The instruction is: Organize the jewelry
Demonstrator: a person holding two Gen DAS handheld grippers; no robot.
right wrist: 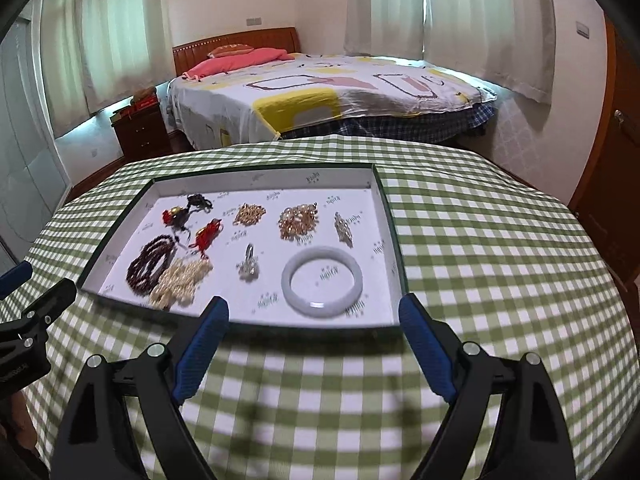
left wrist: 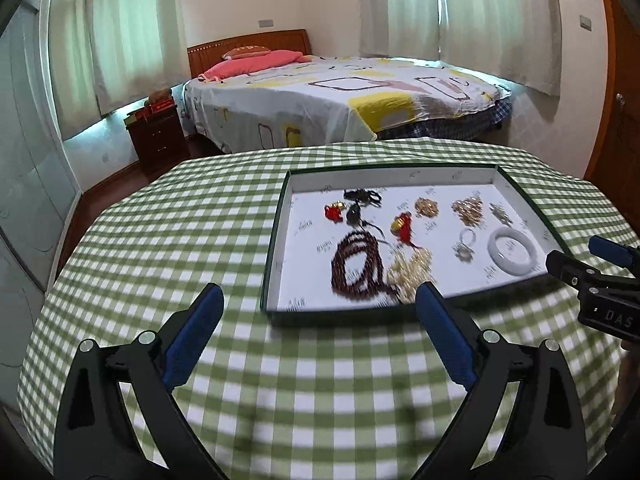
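Observation:
A shallow white tray [left wrist: 276, 256] [right wrist: 384, 200] with a dark rim lies on the green checked tablecloth and holds sorted jewelry. In it lie a white jade bangle [left wrist: 514, 251] [right wrist: 322, 281], dark red beads [left wrist: 356, 266] [right wrist: 150, 262], a pearl heap [left wrist: 410, 270] [right wrist: 182, 278], gold chains [left wrist: 468, 208] [right wrist: 298, 220], red charms [left wrist: 402, 226] [right wrist: 206, 234] and a silver ring [left wrist: 464, 246] [right wrist: 249, 266]. My left gripper [left wrist: 320, 296] hovers open over the cloth before the tray's near left corner, nothing between its blue pads. My right gripper [right wrist: 314, 308] hangs open at the tray's near edge, also with nothing in it.
The round table's cloth [left wrist: 180, 220] [right wrist: 500, 260] falls away at its edges. Beyond it stand a bed [left wrist: 340, 96] with a patterned sheet, a dark nightstand [left wrist: 158, 136], curtained windows and a wooden door [right wrist: 616, 184] at right.

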